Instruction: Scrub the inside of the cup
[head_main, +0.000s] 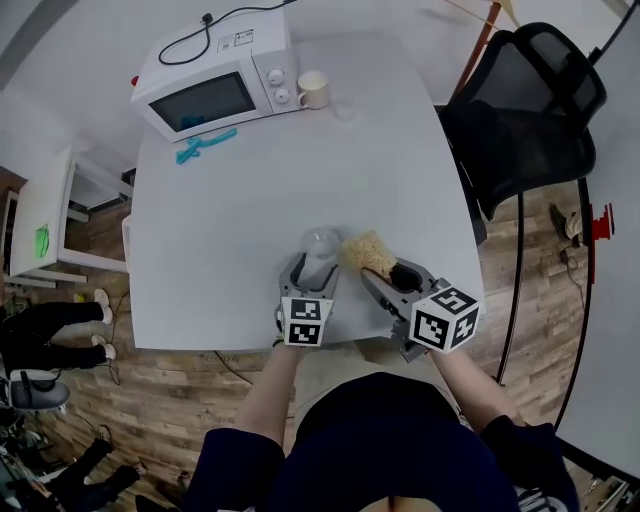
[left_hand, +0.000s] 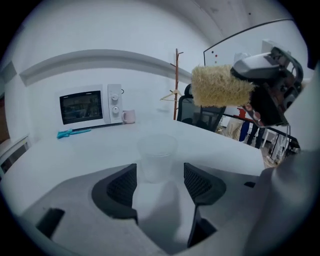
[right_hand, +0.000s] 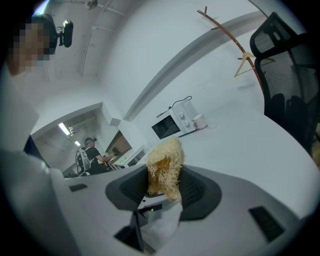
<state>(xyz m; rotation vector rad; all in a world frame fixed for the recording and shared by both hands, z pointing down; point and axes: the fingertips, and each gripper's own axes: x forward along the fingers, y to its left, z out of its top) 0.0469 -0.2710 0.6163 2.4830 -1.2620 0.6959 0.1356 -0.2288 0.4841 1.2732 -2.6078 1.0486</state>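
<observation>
Standing on the table (head_main: 230, 220), the clear cup (left_hand: 157, 157) sits untouched between the left tool (left_hand: 160, 186) and its spread jaws; at its 3 o'clock, the right tool (right_hand: 165, 189) pinches a straw-coloured scrubber (right_hand: 164, 160)

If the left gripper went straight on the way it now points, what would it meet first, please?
The clear cup, standing upright just ahead of the left gripper's open jaws; it seems the pads do not touch it.

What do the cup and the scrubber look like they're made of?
Cup: probably thin plastic, frosted and translucent; the table shows faintly through it. Scrubber: likely loofah or coarse plant fibre, matte tan, with shaggy loose strands.
</observation>
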